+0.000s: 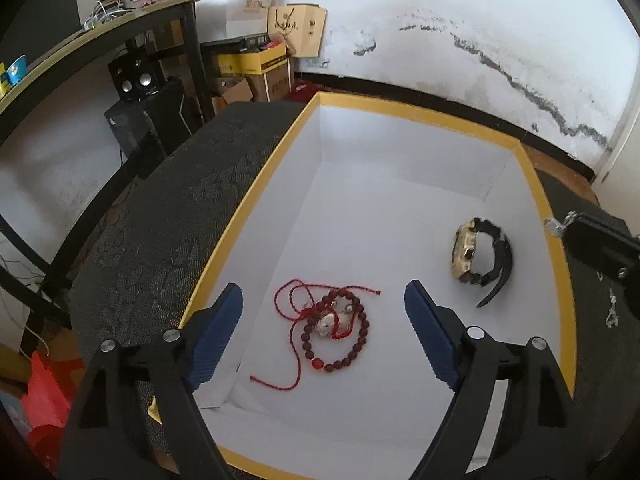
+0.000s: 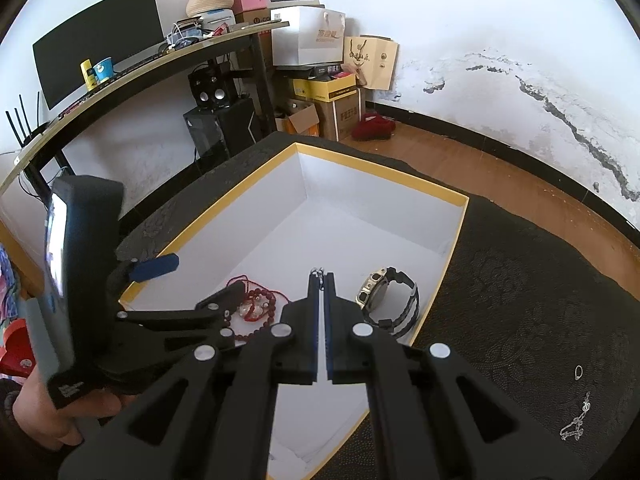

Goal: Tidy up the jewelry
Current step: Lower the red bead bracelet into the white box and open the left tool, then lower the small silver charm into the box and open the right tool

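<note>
A white box with a yellow rim (image 1: 416, 110) (image 2: 376, 170) sits on a dark patterned cloth. Inside lie a red bead bracelet (image 1: 340, 330) (image 2: 260, 308) tangled with a red cord (image 1: 294, 304), and a gold-faced black watch (image 1: 482, 254) (image 2: 390, 296). My left gripper (image 1: 324, 308) is open just above the bracelet, one finger on each side. My right gripper (image 2: 321, 276) is shut on a small silver piece (image 2: 319, 271) over the box, and shows at the right edge of the left wrist view (image 1: 558, 225). A silver chain (image 2: 576, 420) and a small ring (image 2: 578, 372) lie on the cloth right of the box.
A desk (image 2: 160, 60) with a monitor, cups and clutter stands at the left. Speakers, cardboard boxes and paper bags (image 2: 320, 80) sit by the stained white wall. Wooden floor (image 2: 500, 184) shows beyond the cloth. A red bag (image 1: 44, 404) is at the lower left.
</note>
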